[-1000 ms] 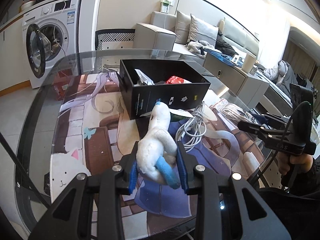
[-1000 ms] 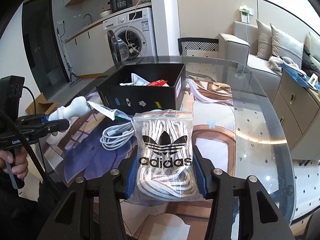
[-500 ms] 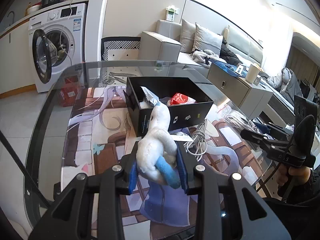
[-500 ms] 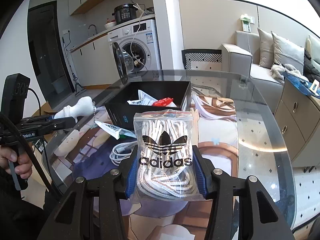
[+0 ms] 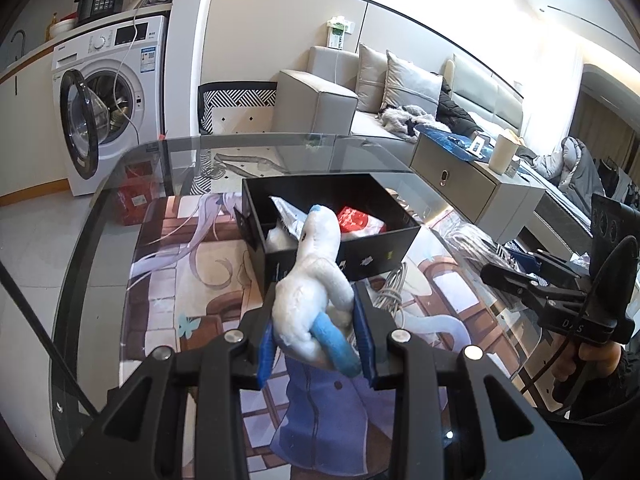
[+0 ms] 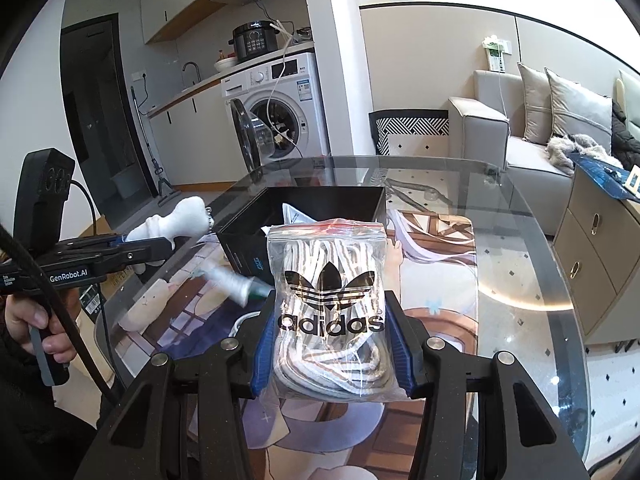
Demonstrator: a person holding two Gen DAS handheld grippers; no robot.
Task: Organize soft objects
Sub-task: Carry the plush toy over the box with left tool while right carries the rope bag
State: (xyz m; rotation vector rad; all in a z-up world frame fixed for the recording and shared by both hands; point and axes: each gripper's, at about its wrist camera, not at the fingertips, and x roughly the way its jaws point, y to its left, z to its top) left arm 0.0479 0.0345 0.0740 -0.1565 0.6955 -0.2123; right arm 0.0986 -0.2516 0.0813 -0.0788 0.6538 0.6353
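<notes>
My left gripper is shut on a white plush toy with blue tips, held above the glass table just short of the open black box. In the right wrist view the same toy sticks out of the left gripper at the left edge. My right gripper is shut on a clear zip bag of white laces with a black logo, lifted in front of the black box. The box holds a red packet and white wrappers.
A coiled white cable lies on the printed mat beside the box. A tag dangling from the toy hangs blurred over the table. The glass table's rim curves to the right. A washing machine and a sofa stand beyond.
Both grippers have risen with their loads, so the table and the box sit lower and farther in each view. The toy's hanging tag has swung over the table.
</notes>
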